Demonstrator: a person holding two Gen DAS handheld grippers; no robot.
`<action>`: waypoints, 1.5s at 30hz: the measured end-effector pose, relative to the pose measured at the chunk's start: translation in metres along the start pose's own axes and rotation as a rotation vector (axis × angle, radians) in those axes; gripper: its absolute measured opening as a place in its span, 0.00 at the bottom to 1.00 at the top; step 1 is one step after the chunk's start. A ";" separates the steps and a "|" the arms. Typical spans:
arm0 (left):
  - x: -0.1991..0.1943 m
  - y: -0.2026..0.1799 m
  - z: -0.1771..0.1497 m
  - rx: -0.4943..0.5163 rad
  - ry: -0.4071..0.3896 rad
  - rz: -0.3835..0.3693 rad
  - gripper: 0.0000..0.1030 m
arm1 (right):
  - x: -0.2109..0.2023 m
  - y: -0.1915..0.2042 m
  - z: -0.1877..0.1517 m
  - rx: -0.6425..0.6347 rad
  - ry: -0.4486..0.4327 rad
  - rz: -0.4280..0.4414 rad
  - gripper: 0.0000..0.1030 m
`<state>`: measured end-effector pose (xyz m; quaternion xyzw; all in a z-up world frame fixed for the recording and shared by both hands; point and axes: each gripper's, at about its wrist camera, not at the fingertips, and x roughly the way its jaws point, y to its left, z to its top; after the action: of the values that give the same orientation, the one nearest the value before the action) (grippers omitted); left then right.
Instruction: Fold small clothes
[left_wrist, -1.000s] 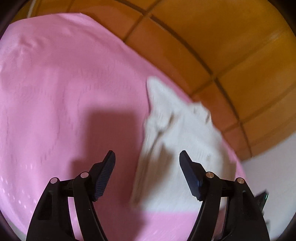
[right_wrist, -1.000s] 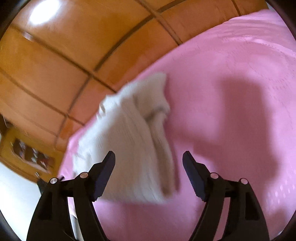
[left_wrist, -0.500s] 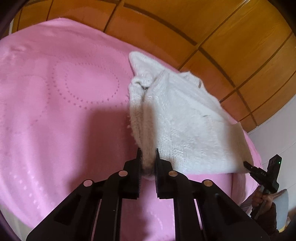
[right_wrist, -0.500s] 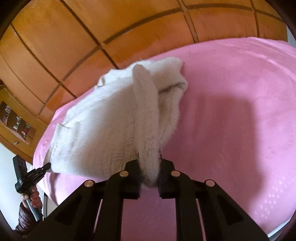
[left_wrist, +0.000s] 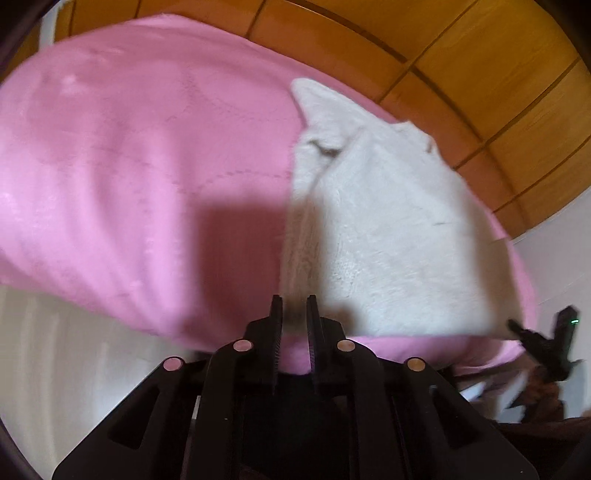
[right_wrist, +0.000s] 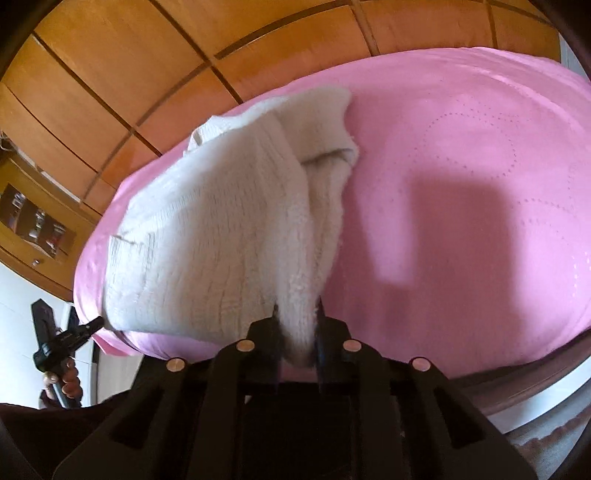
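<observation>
A wooden panelled wall (right_wrist: 110, 66) is seen across the top of both views. Below it, most of each frame is filled by a bed under a pink bedspread (left_wrist: 129, 166). A white knitted garment (right_wrist: 207, 236) is spread over the bedspread, right of centre in the left wrist view and left of centre in the right wrist view, lifted at its near edge. The left gripper (left_wrist: 294, 314) is clamped on one near corner at bottom centre. The right gripper (right_wrist: 297, 314), whose jaws have just been opening slightly, is pressed on a thick fold of the other corner.
</observation>
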<state>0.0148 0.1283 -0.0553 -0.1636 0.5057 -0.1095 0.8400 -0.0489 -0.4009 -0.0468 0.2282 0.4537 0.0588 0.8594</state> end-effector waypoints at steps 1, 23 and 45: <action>-0.004 -0.003 0.004 0.005 -0.021 0.007 0.16 | -0.005 0.004 0.006 -0.009 -0.038 -0.031 0.34; 0.091 -0.099 0.058 0.313 -0.040 -0.094 0.02 | 0.090 0.104 0.023 -0.349 -0.037 -0.073 0.04; 0.091 -0.099 0.084 0.311 -0.106 0.052 0.09 | 0.122 0.105 0.038 -0.328 -0.102 -0.148 0.06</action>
<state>0.1293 0.0194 -0.0548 -0.0240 0.4417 -0.1561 0.8832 0.0637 -0.2826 -0.0731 0.0537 0.4093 0.0568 0.9090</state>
